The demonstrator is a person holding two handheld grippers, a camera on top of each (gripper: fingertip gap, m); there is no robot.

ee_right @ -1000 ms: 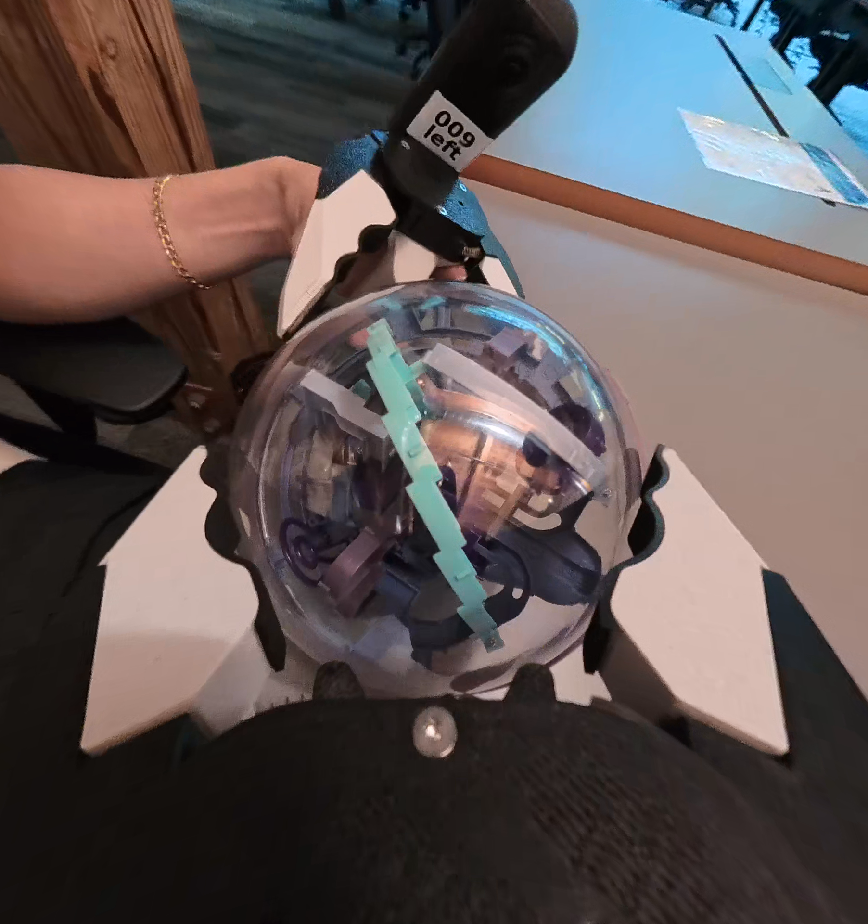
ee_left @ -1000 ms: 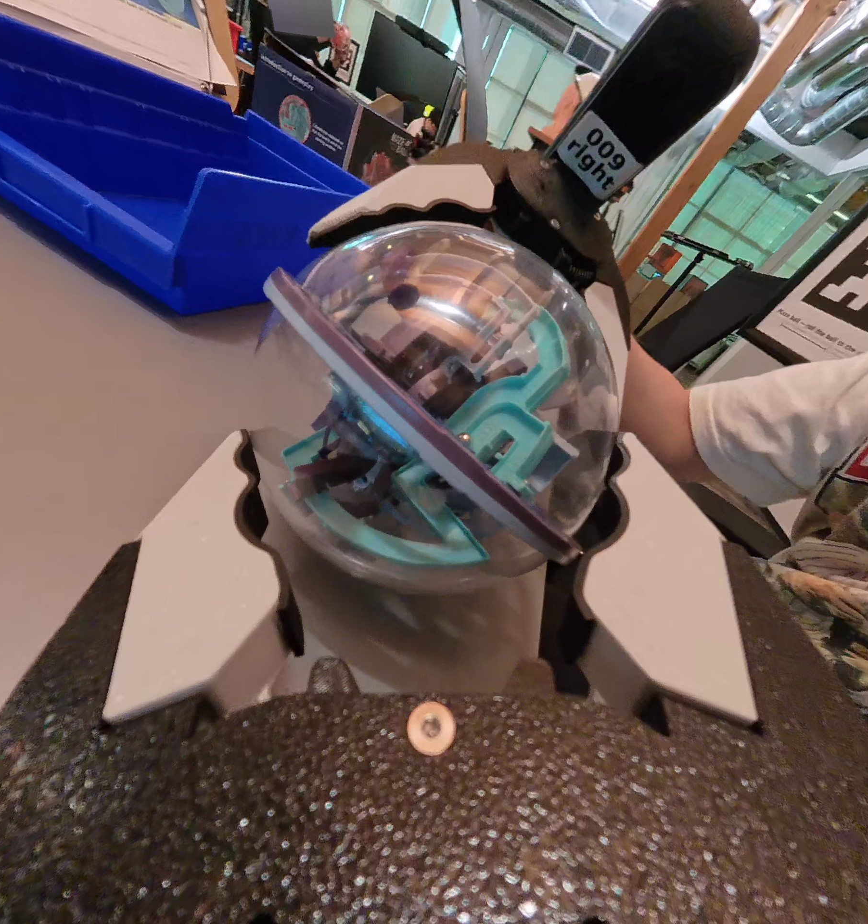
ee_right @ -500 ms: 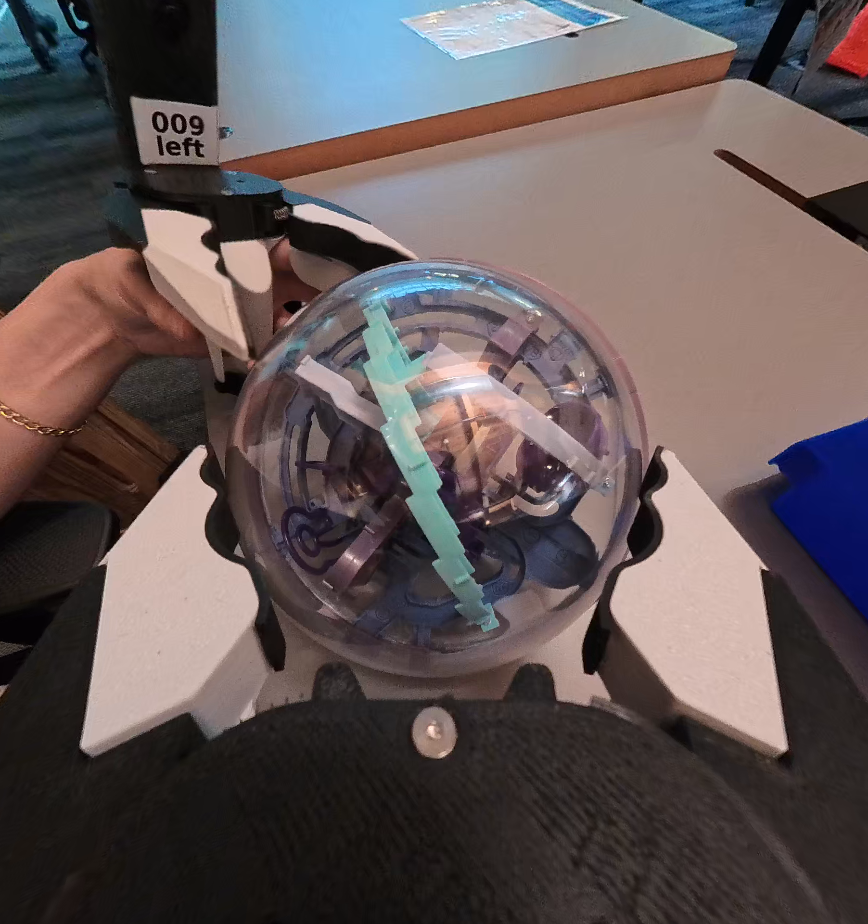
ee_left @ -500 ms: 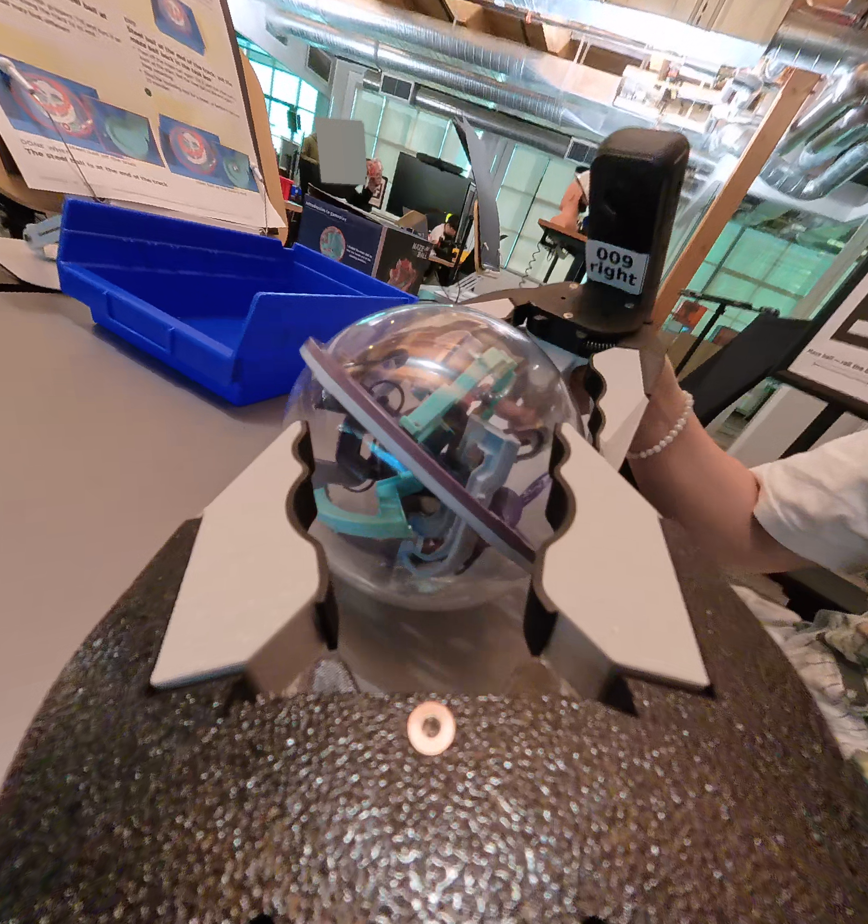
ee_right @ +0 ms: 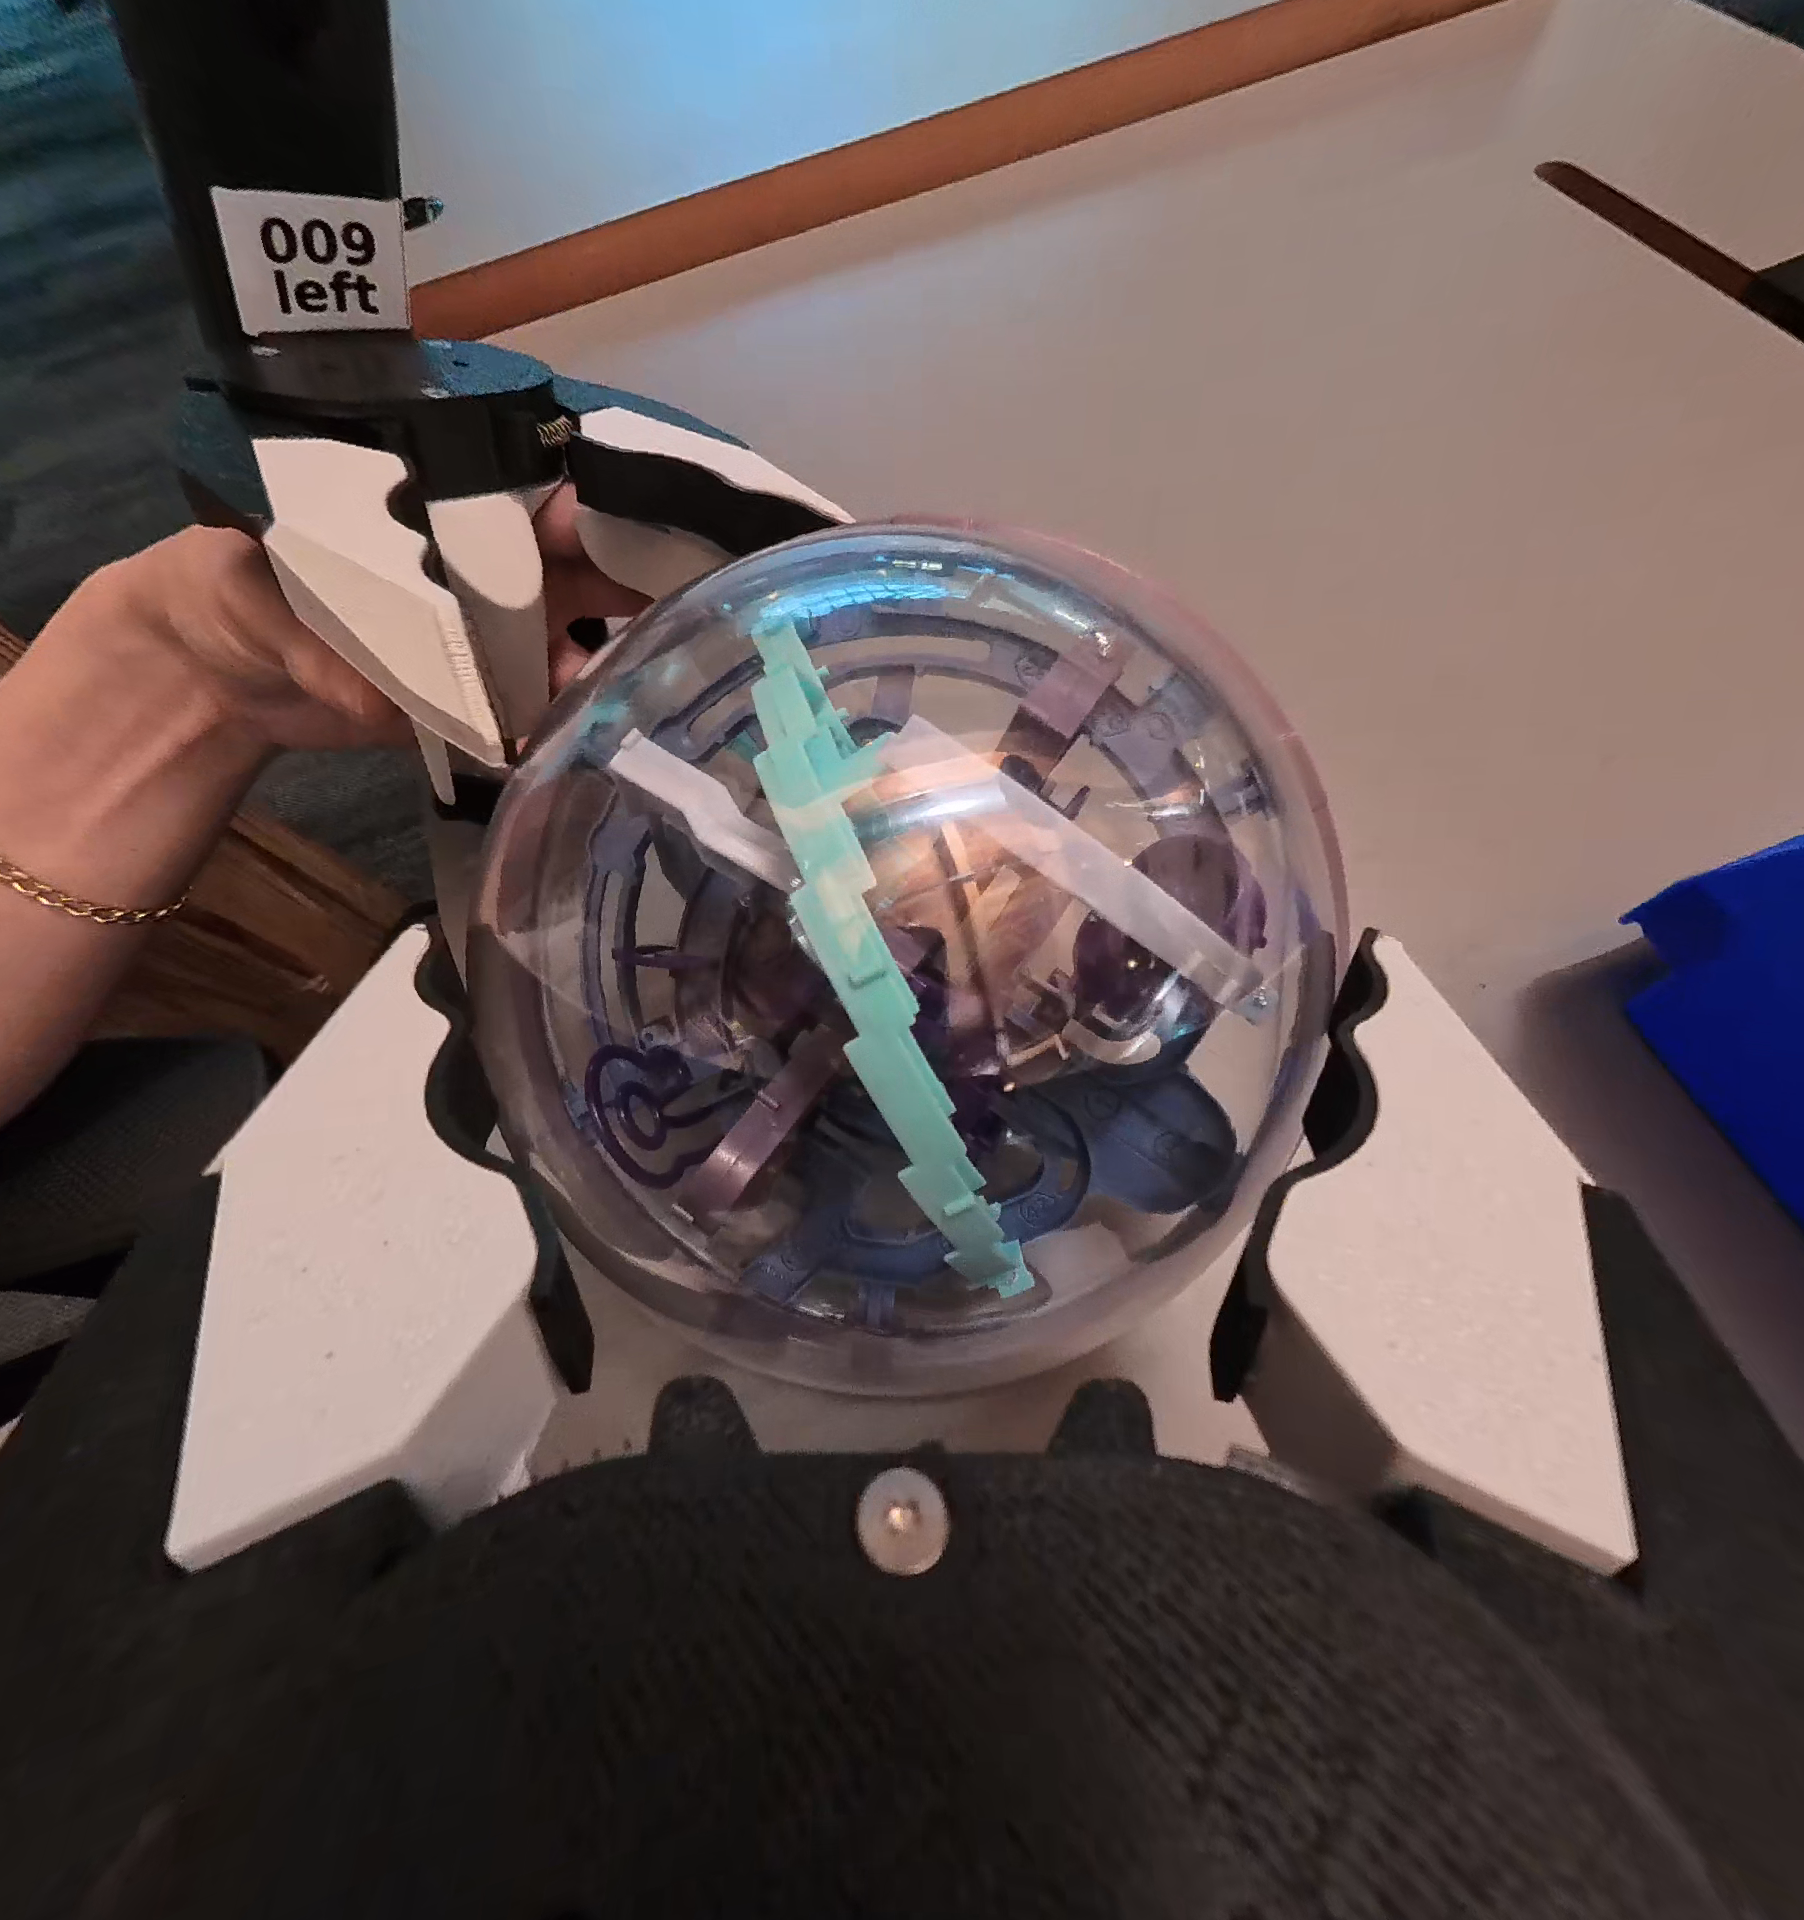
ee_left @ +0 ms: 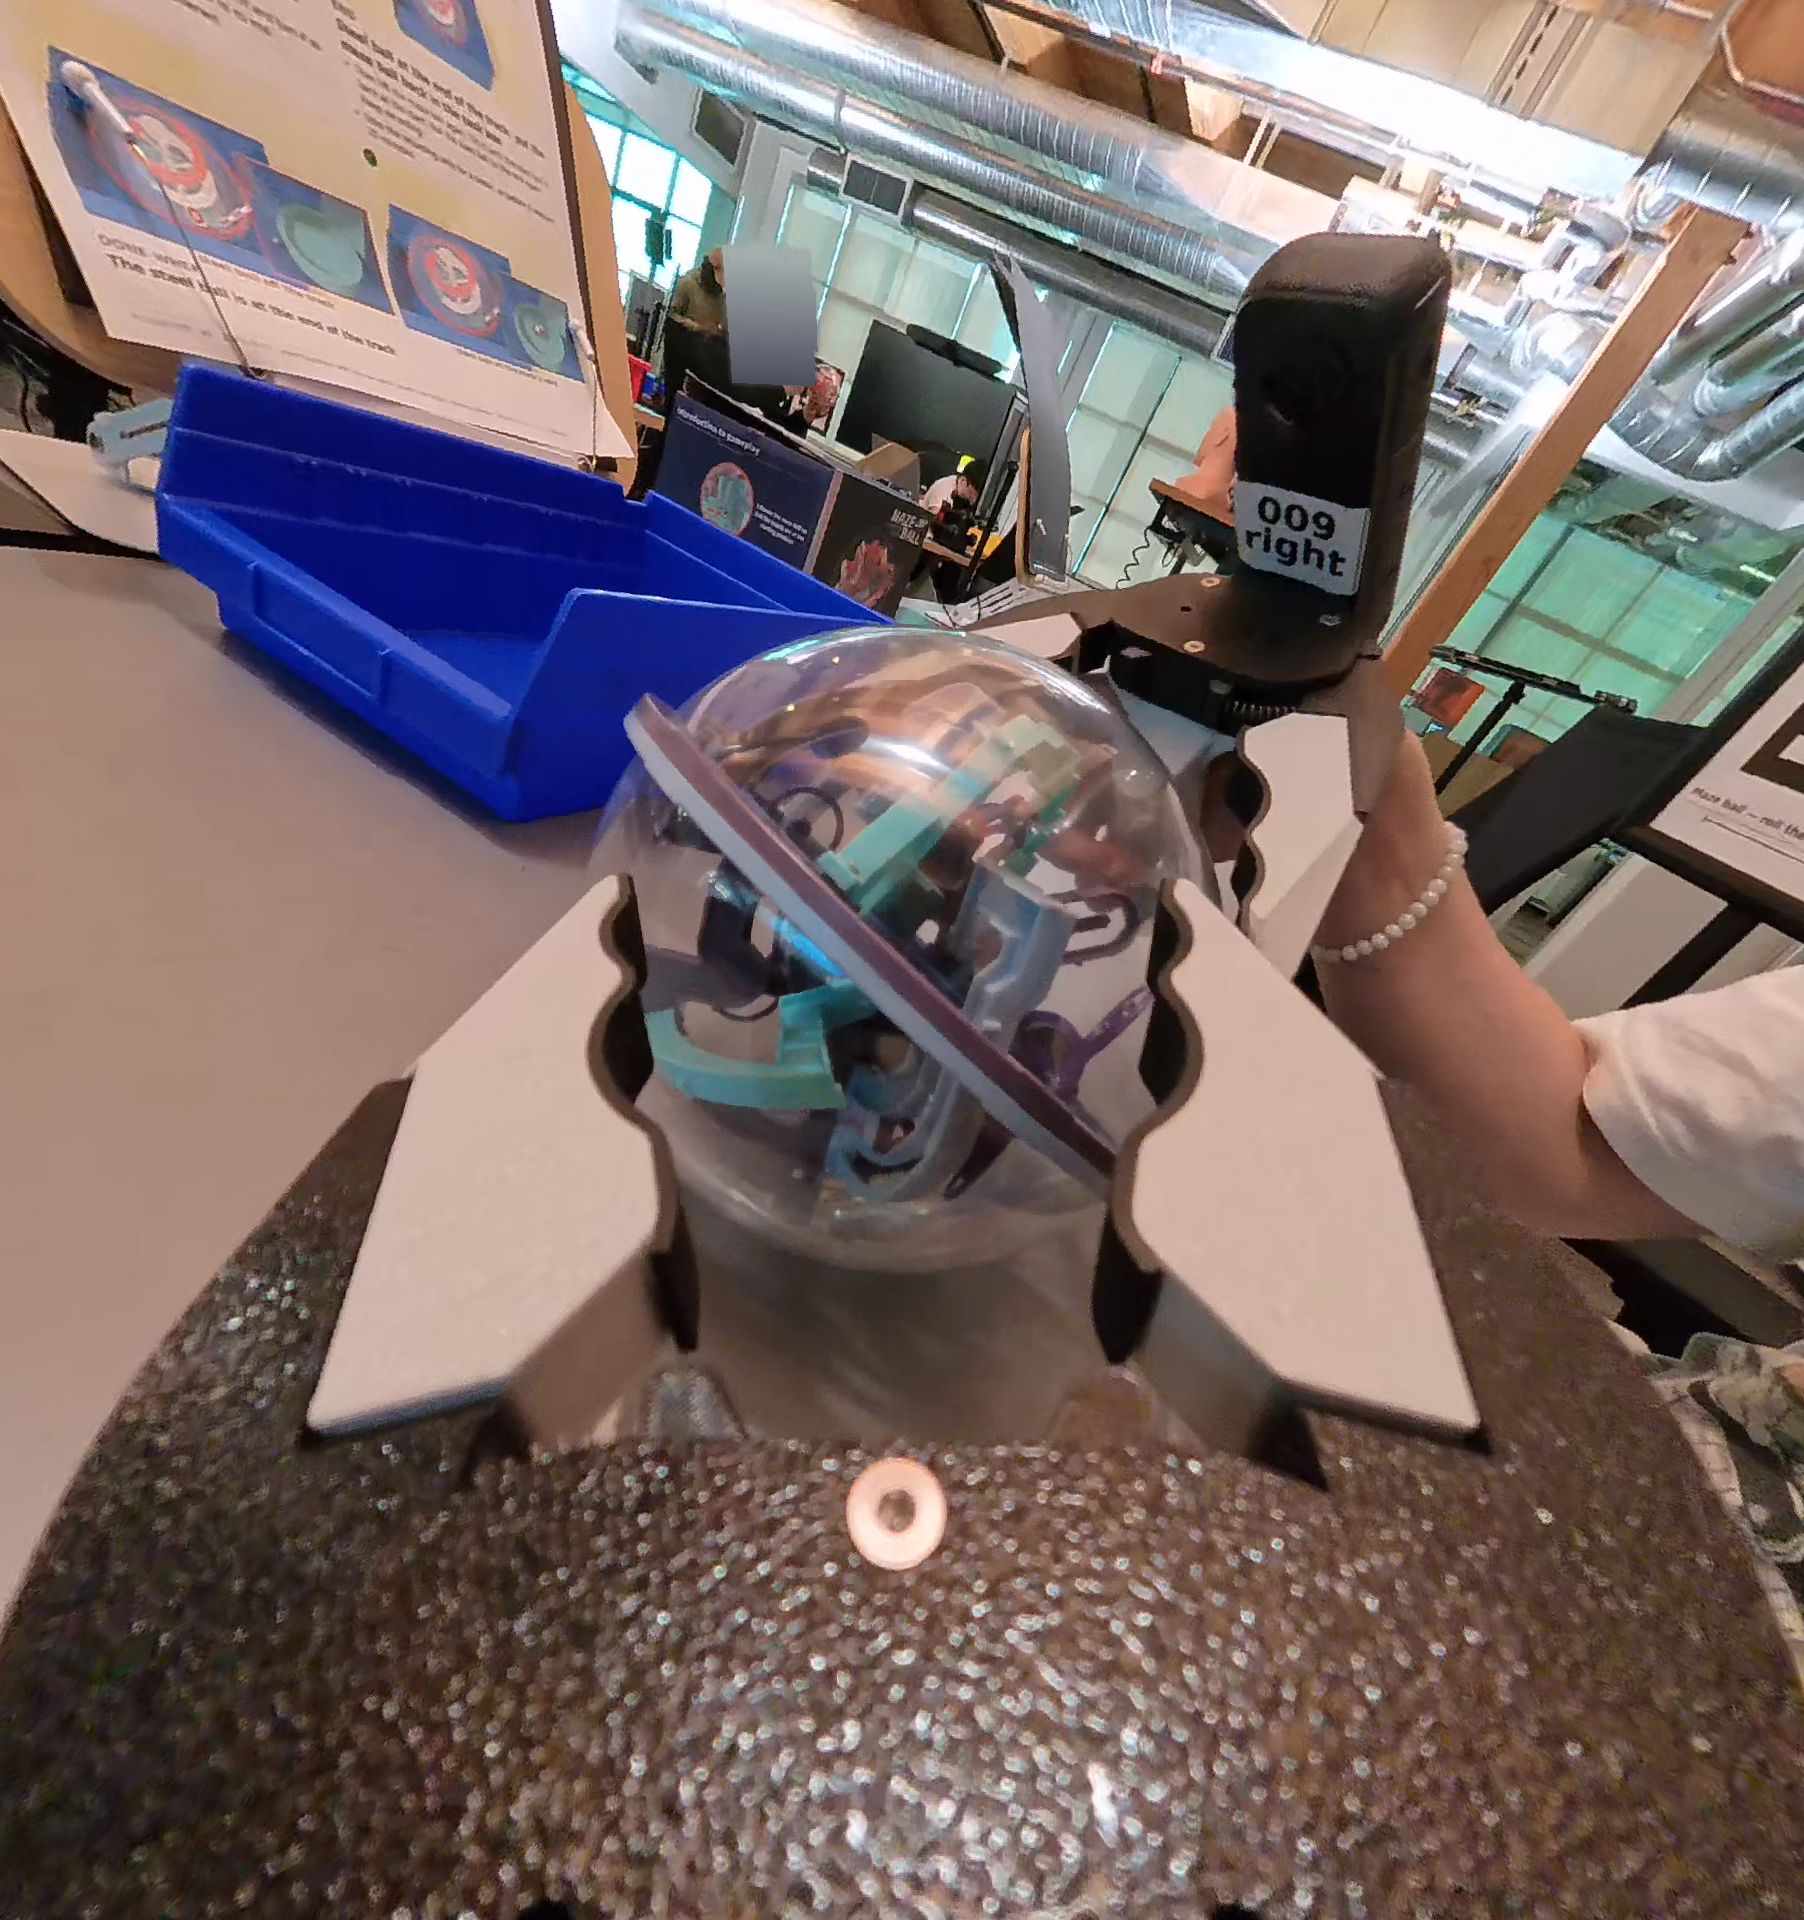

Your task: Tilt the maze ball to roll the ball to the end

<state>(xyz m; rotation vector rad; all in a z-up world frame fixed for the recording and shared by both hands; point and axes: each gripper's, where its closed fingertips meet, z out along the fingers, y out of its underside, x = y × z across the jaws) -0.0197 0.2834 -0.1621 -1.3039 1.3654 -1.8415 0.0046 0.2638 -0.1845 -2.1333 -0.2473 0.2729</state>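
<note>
Aloft, clear maze ball [ee_right: 898, 966], teal-and-purple tracks inside, clamped between both grippers' pads.

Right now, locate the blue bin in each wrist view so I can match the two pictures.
Left wrist view: the blue bin sits upper left on the grey table, behind and left of the maze ball.
Right wrist view: only a corner of it shows at the right edge, right of the ball.
Shared landmark: the clear maze ball, central in both.
</note>
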